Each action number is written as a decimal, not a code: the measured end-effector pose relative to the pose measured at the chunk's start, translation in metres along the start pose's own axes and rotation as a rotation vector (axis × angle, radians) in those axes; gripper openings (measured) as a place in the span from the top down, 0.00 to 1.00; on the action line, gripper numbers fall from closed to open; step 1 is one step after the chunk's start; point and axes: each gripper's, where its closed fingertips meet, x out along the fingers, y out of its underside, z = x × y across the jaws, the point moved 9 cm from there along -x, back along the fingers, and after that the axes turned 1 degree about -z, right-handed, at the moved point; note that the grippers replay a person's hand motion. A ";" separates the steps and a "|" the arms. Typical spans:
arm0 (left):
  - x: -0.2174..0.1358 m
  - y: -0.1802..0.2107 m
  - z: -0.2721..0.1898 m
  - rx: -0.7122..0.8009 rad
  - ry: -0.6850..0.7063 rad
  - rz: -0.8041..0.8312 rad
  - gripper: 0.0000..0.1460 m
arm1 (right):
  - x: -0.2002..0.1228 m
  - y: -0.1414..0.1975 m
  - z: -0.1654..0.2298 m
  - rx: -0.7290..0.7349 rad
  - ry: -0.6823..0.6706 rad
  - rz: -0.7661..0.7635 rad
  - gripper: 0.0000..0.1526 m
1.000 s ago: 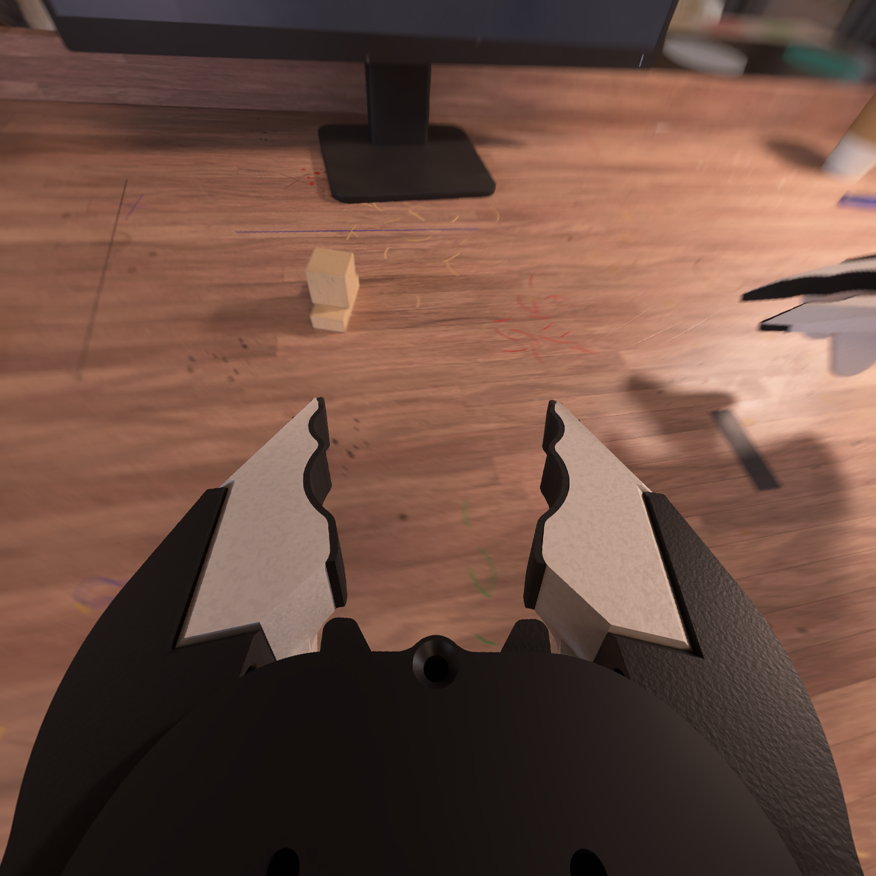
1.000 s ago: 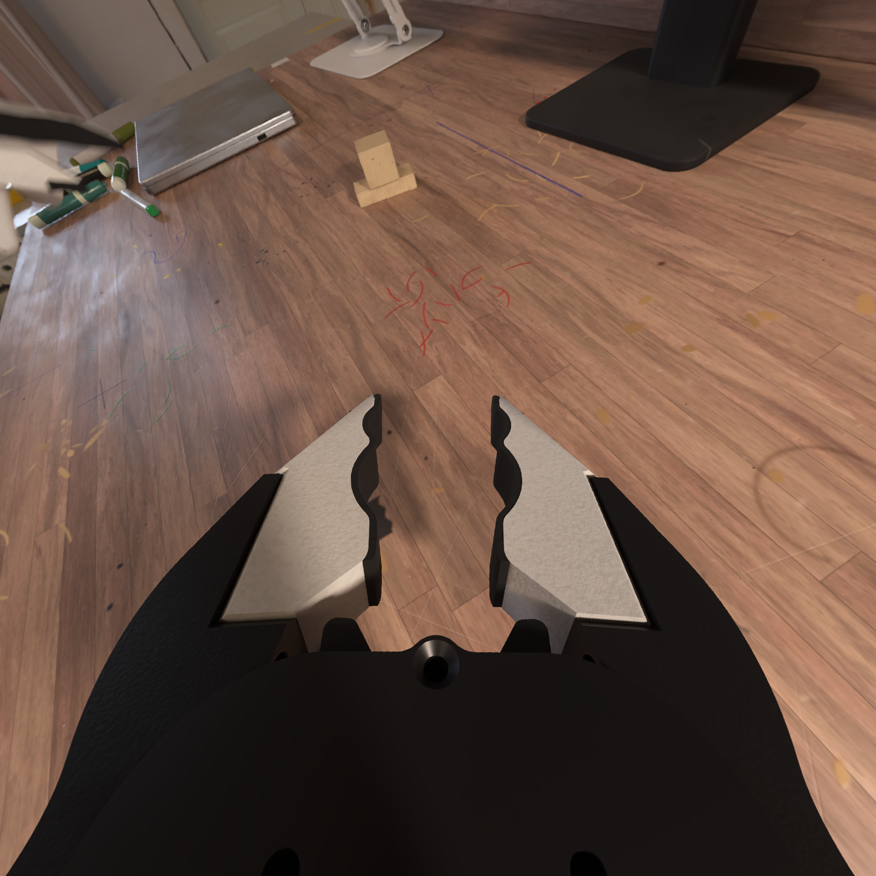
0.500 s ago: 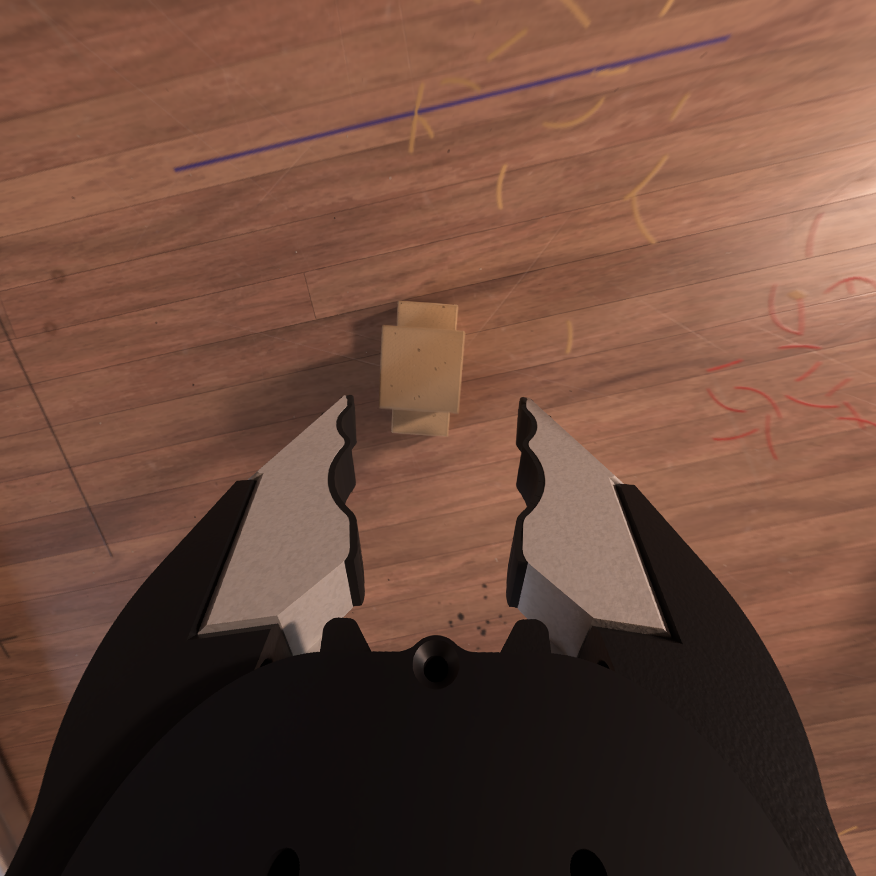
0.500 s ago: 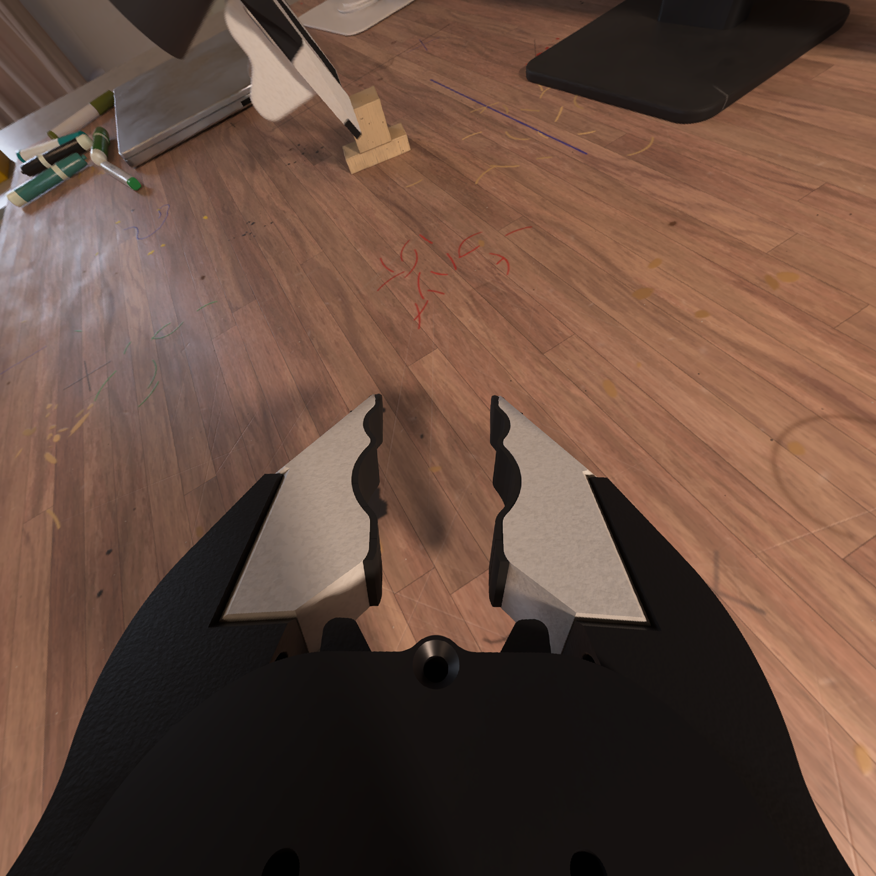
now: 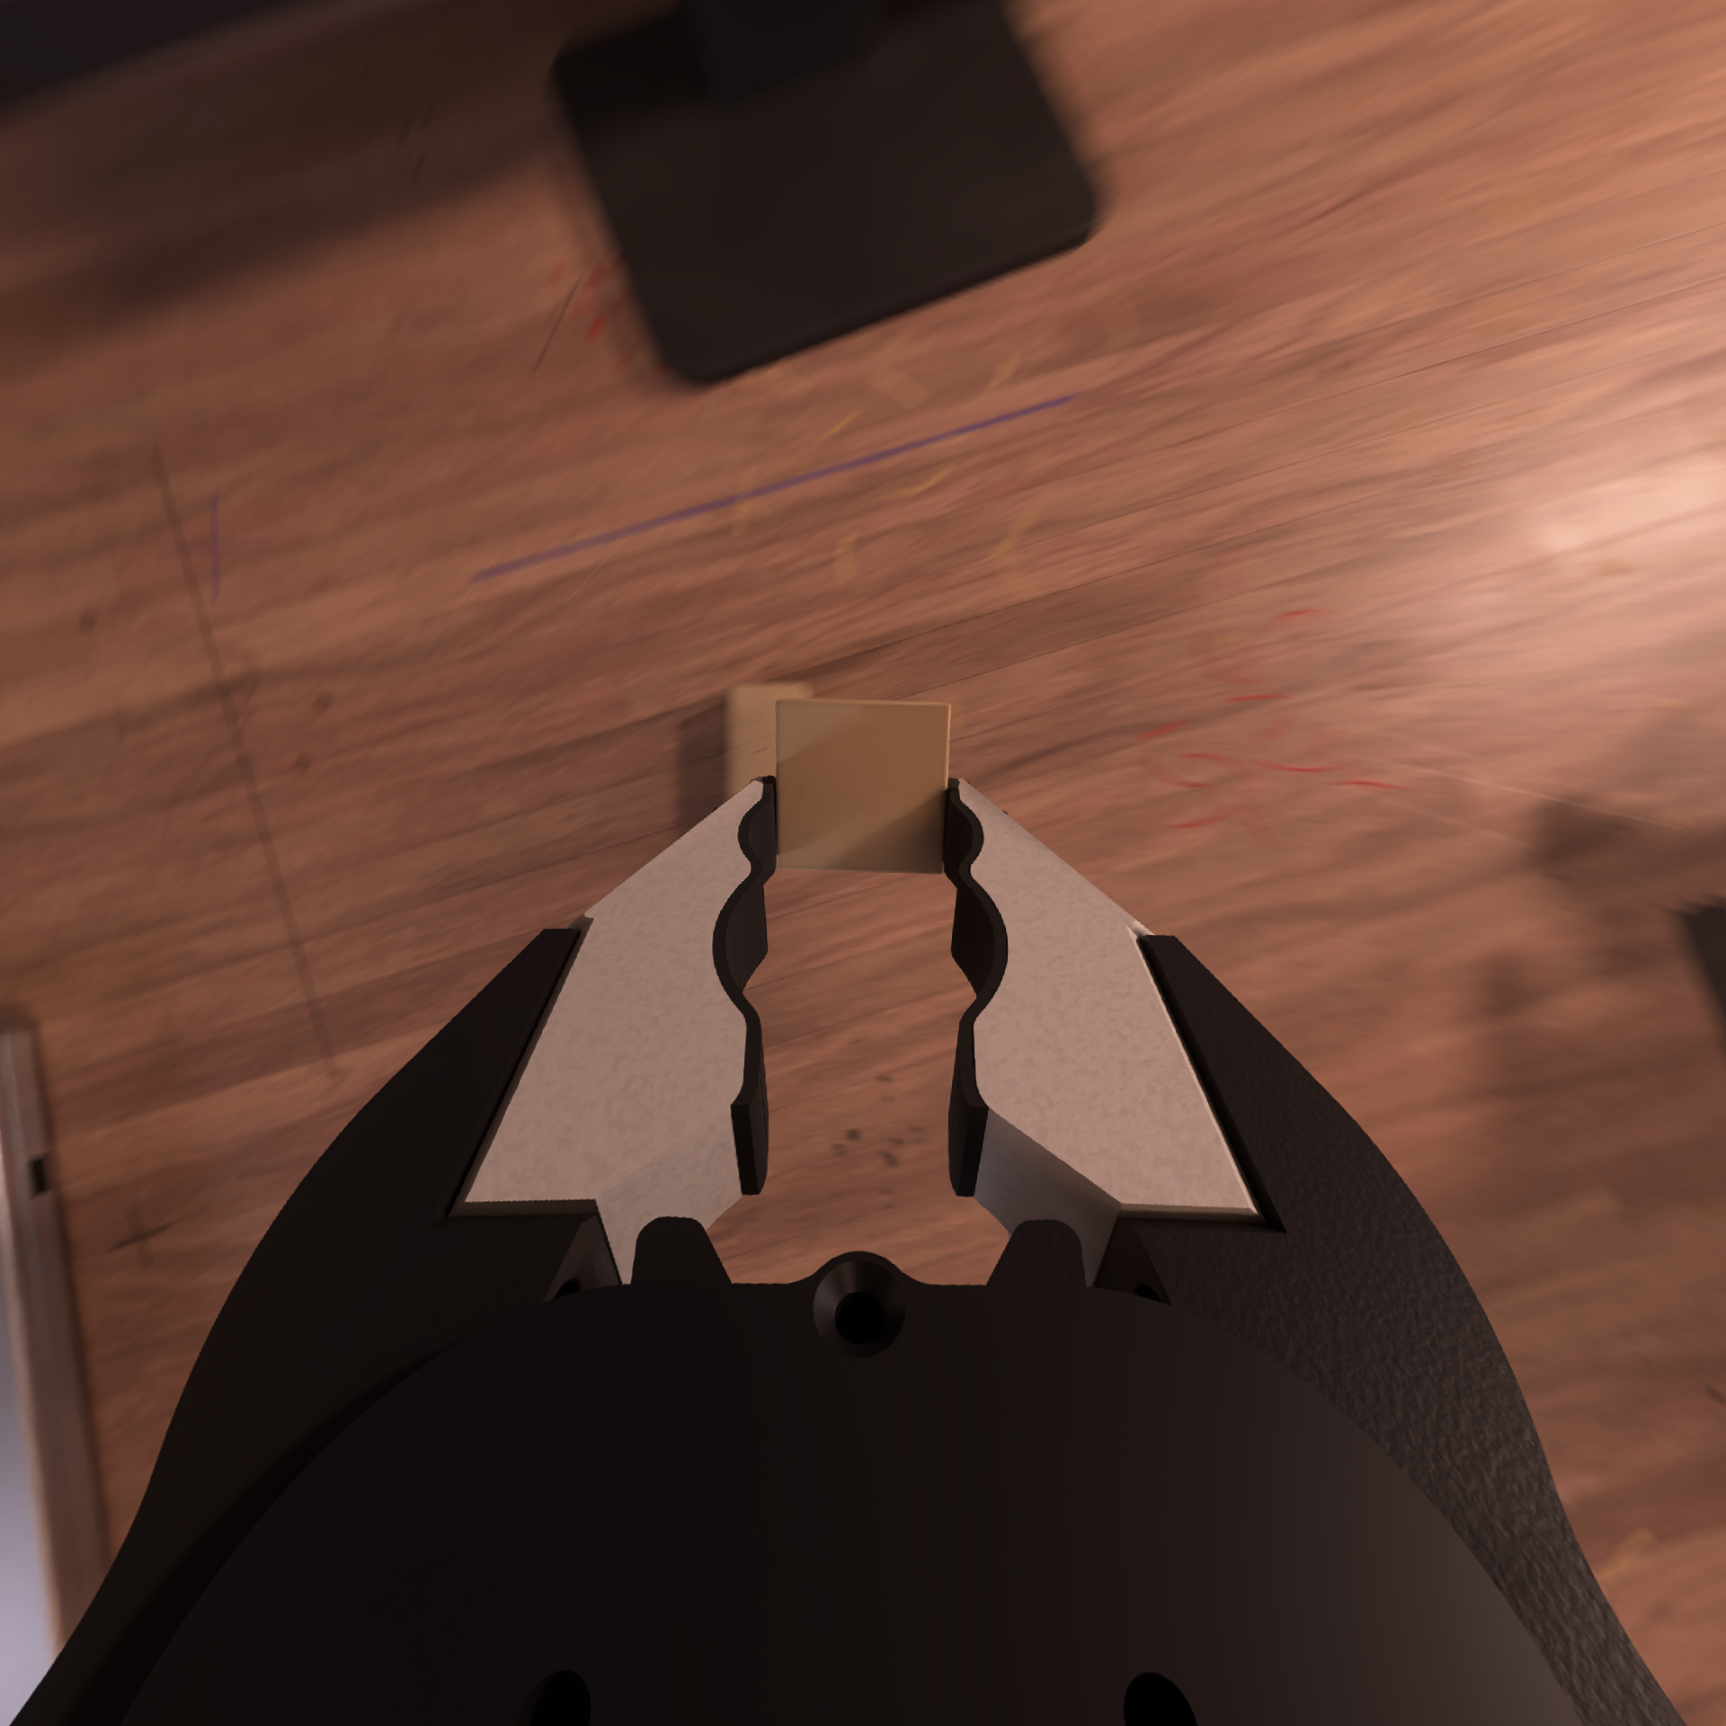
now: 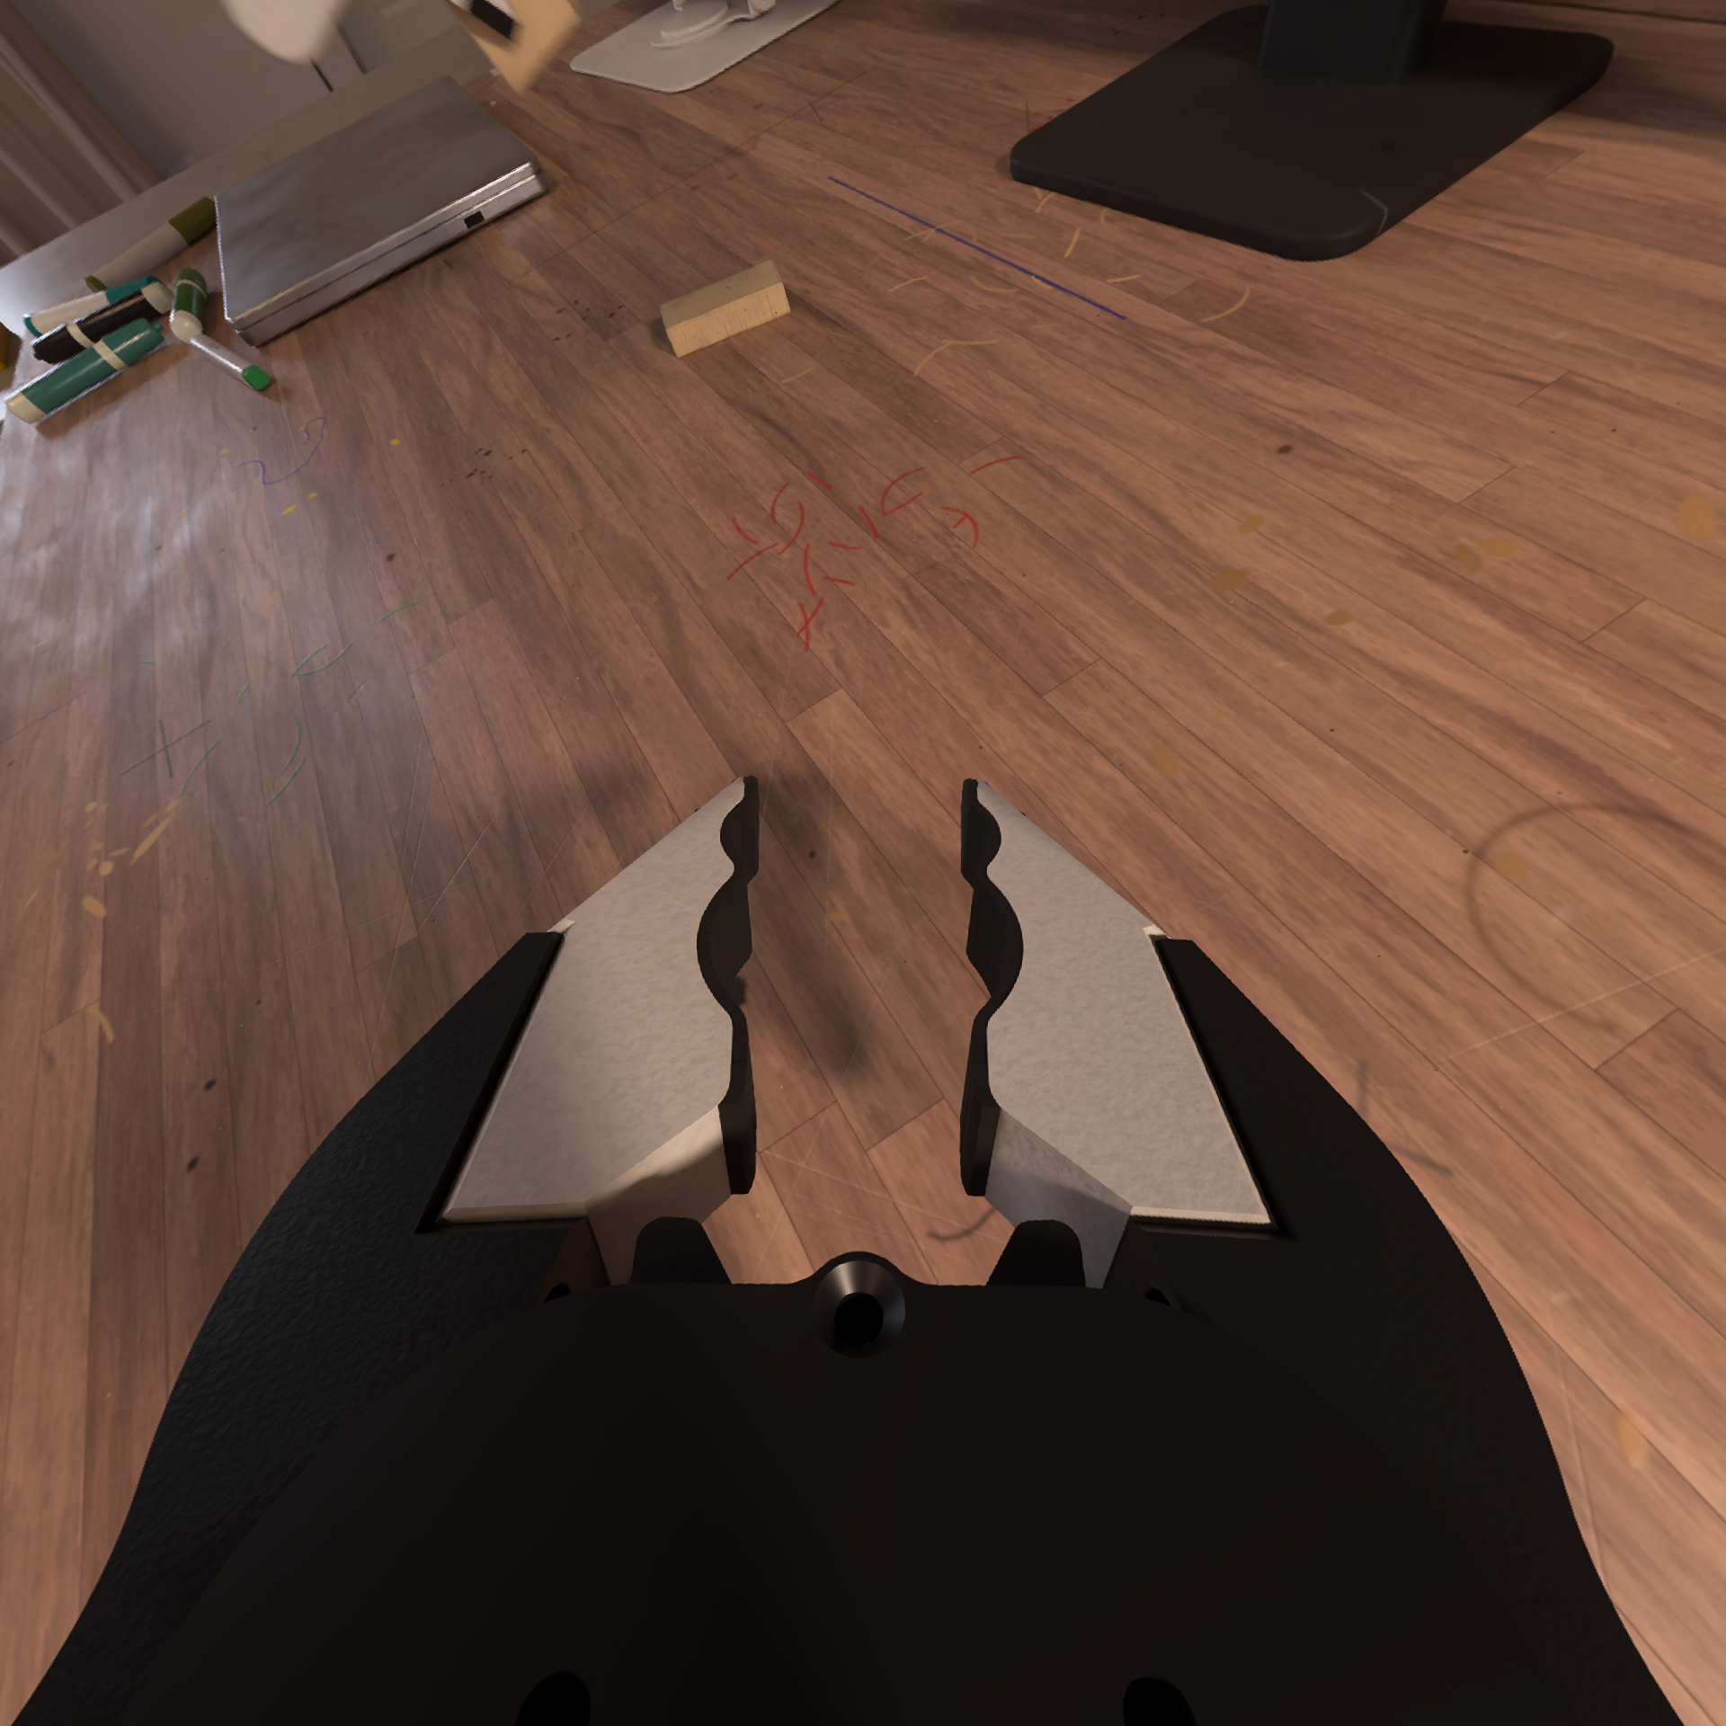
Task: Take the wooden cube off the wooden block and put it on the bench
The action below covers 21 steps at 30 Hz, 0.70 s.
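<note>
Wooden cube [image 5: 861, 796] is pinched only at the left gripper [image 5: 861, 822] tips, high above the bench [image 6: 1214, 747]; slippage risked. Right gripper [image 6: 857, 794] gapes empty.

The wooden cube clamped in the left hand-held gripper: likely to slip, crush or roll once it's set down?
The wooden cube looks rigid with flat faces, so it should probably sit still and not roll. The left hand-held gripper pinches it only at the fingertips, so it might twist or slip. Crushing seems unlikely: its edges look sharp and undeformed.
</note>
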 end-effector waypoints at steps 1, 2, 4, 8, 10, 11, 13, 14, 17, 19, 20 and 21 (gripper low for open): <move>-0.016 0.000 -0.017 0.025 0.040 -0.063 0.76 | -0.001 0.000 0.000 -0.003 0.004 -0.001 0.72; -0.027 0.000 -0.037 0.055 0.081 -0.103 0.76 | -0.001 -0.001 -0.001 -0.006 0.007 -0.003 0.72; -0.034 0.001 -0.080 0.123 0.147 -0.127 0.76 | -0.003 -0.003 -0.002 -0.008 0.012 -0.015 0.72; 0.014 0.009 -0.150 0.238 0.180 0.062 0.76 | -0.009 -0.008 -0.004 -0.002 0.010 -0.051 0.72; 0.051 0.013 -0.164 0.242 0.162 0.181 0.76 | -0.011 -0.010 -0.003 -0.007 0.010 -0.058 0.72; 0.068 0.014 -0.165 0.238 0.163 0.226 0.76 | -0.012 -0.010 -0.002 -0.012 0.012 -0.059 0.72; 0.095 0.014 -0.161 0.209 0.151 0.296 0.76 | -0.014 -0.011 0.000 -0.023 0.014 -0.064 0.72; 0.103 0.015 -0.159 0.191 0.156 0.318 0.76 | -0.015 -0.011 0.000 -0.027 0.014 -0.064 0.72; 0.113 0.015 -0.154 0.175 0.153 0.337 0.76 | -0.016 -0.010 0.002 -0.021 0.004 -0.070 0.72; 0.112 0.016 -0.154 0.174 0.159 0.337 0.76 | -0.015 -0.010 0.004 -0.026 0.001 -0.067 0.72; 0.112 0.016 -0.154 0.172 0.165 0.340 0.76 | -0.014 -0.010 0.005 -0.029 -0.001 -0.064 0.72; 0.112 0.016 -0.155 0.174 0.169 0.342 0.76 | -0.013 -0.009 0.006 -0.029 -0.007 -0.061 0.72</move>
